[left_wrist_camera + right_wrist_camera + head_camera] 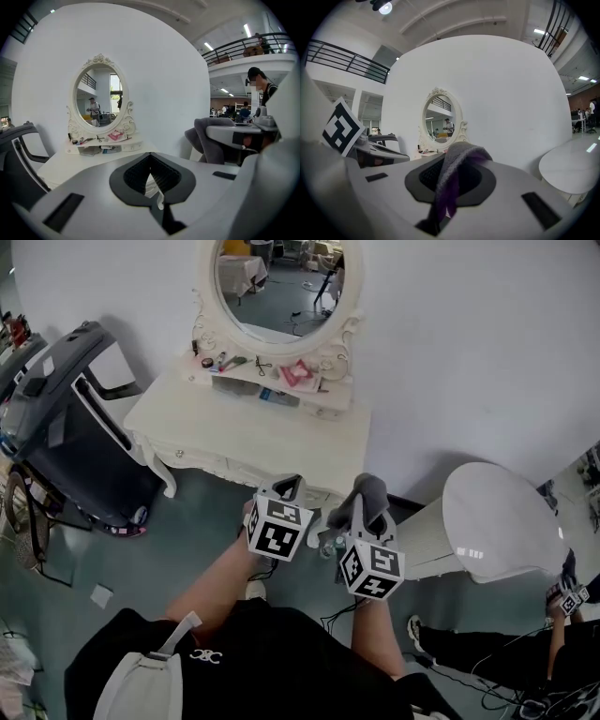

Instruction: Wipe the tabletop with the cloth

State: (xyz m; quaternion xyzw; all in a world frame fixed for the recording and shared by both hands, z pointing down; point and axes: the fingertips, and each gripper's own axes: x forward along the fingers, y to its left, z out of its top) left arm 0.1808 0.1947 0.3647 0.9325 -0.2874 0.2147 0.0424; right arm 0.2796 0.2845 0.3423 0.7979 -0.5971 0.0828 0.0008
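Between right tongs [451, 168], grey cloth [463, 153].

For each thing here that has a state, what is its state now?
left gripper: shut, empty.
right gripper: shut on the cloth.
cloth: held in the air, draped over the jaws, off the tabletop.
tabletop: front part bare, not touched.
mirror: upright at the back of the tabletop.

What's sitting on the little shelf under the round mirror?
On the shelf lie what look like scissors, a pink packet and some bits too small to name. The space beneath is mostly covered by the shelf itself.
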